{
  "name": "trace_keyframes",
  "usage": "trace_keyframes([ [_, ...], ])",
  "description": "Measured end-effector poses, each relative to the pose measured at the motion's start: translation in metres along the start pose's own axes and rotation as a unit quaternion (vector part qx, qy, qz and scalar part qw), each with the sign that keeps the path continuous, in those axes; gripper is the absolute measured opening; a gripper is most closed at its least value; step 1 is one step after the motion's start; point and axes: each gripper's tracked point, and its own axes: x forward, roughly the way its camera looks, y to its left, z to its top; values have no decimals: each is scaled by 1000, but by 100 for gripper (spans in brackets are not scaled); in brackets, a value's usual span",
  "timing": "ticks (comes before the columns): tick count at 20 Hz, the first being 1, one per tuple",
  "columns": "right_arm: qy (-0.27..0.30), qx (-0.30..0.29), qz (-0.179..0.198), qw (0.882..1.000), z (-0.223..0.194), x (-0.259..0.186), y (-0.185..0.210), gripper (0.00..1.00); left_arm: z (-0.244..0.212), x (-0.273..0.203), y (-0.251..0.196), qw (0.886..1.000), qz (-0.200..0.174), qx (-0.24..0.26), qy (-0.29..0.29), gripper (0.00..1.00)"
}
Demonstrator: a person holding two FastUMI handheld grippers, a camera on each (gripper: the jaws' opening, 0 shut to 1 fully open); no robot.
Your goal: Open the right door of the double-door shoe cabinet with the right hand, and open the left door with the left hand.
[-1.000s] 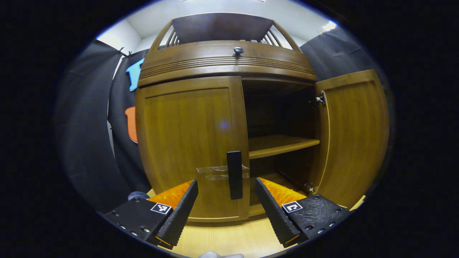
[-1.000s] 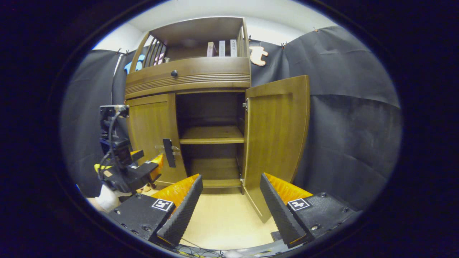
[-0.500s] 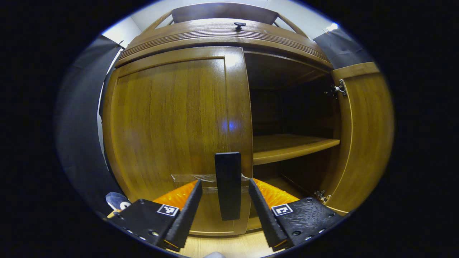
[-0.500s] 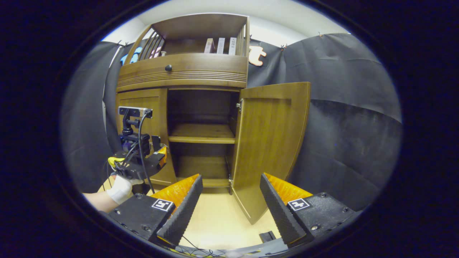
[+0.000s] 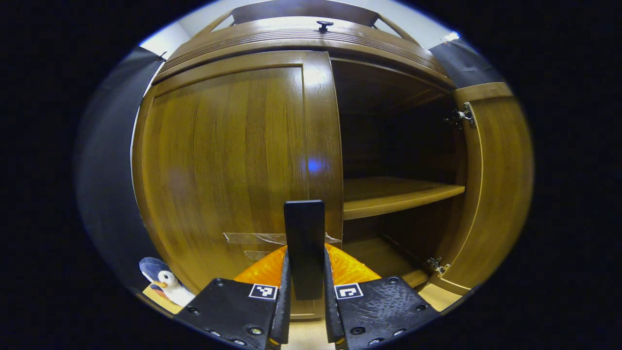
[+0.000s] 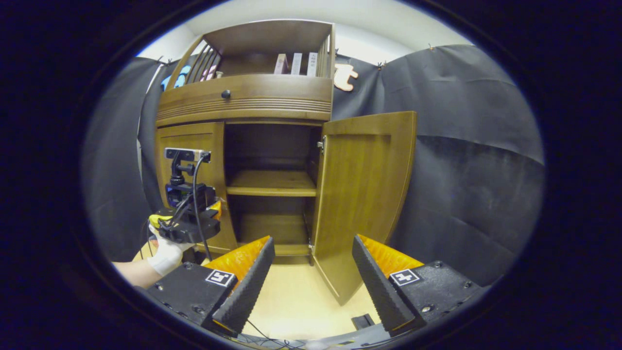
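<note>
Handle [image 5: 304, 243] of the closed left door [image 5: 228, 165] sits pinched in your left gripper [image 5: 304, 316] at six o'clock; your right gripper [image 6: 313, 287] gapes wide, right door [image 6: 364, 194] swung open at one o'clock.

Bright overhead light; glare on left door [image 5: 233, 160]; interior shadowed; fisheye-bent edges.

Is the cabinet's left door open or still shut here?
Shut. The left door lies flush with the cabinet front; the left gripper has its jaws closed on the door's handle.
</note>
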Motion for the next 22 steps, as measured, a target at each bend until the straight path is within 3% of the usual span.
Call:
trace_keyframes([
  [2,1,2,-2,1000,-2,-4,-1,100,0,-2,-1,1000,-6,-2,1,33],
  [3,3,2,-1,1000,-3,-6,-2,100,1,-6,-1,1000,-11,-1,1,24],
  [9,13,0,17,1000,-11,-20,10,100,-4,-39,1,999,-34,-8,8,24],
  [22,16,-15,81,996,-18,-34,50,100,-9,-105,20,999,-41,-11,3,24],
])
